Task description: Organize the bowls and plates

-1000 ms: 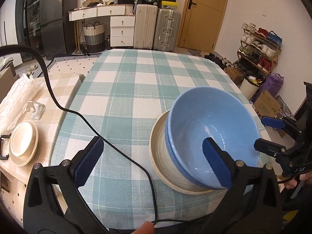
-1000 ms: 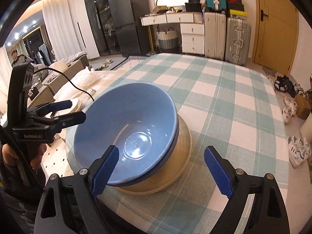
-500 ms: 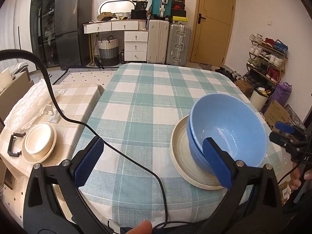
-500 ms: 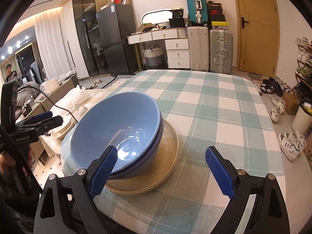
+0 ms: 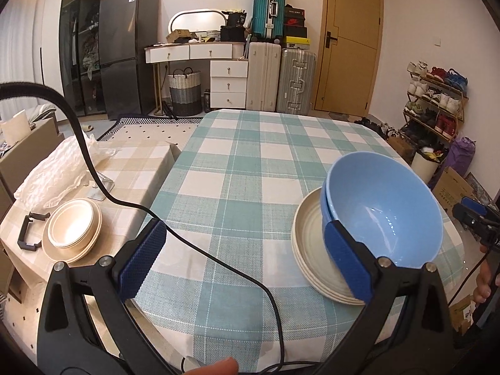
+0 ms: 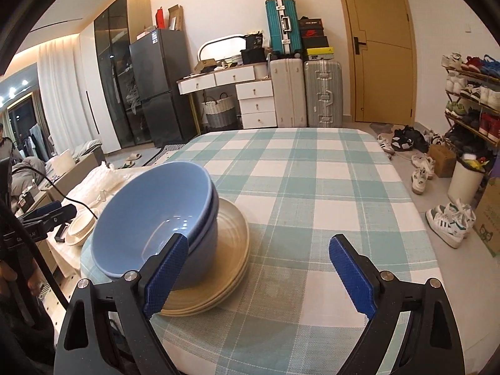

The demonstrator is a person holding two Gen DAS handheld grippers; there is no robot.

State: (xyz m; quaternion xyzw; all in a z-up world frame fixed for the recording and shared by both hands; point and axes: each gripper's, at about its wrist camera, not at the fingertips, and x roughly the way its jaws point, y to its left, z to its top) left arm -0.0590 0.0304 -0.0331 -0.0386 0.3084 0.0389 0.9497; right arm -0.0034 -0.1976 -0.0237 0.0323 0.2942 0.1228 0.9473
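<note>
The checked counter (image 5: pixel 250 168) lies mostly bare from my ten to one o'clock. At its near edge, beige plates (image 5: pixel 307 250) carry stacked blue bowls (image 5: pixel 387 215), at three o'clock from my left hand-held gripper (image 5: pixel 243 262), nine from my right hand-held gripper (image 6: pixel 259 273). Both jaws gape wide, gripping nothing.
</note>
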